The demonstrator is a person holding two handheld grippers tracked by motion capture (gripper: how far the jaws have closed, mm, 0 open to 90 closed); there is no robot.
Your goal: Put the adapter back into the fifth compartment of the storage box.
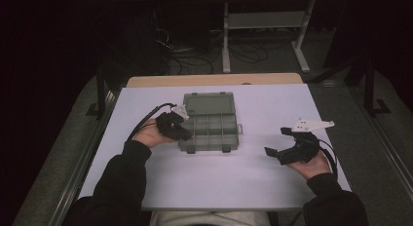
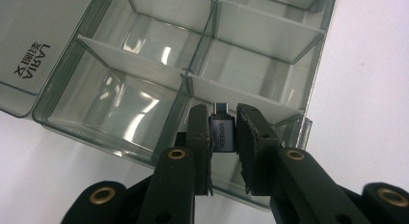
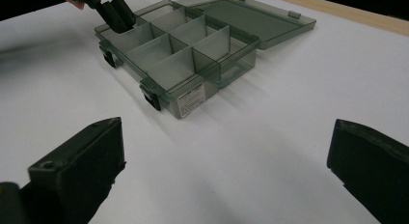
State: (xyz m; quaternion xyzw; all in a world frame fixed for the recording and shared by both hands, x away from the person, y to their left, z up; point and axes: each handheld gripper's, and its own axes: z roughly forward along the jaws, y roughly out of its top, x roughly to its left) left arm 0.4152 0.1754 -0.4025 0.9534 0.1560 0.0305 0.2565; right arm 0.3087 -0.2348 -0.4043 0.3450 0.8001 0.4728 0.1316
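Observation:
A smoky clear organizer box lies open on the white table, its lid folded back flat. My left gripper is at the box's front left corner, shut on a small grey adapter with a metal plug end. In the left gripper view the left gripper holds the adapter over the box's divider walls, above a near corner compartment. The right gripper view shows the left gripper over the box. My right gripper rests to the right of the box, open and holding nothing.
The white sheet covers the table, with a wooden strip at the far edge. Every box compartment I can see into holds nothing. Cables and a metal stand are on the floor beyond the table.

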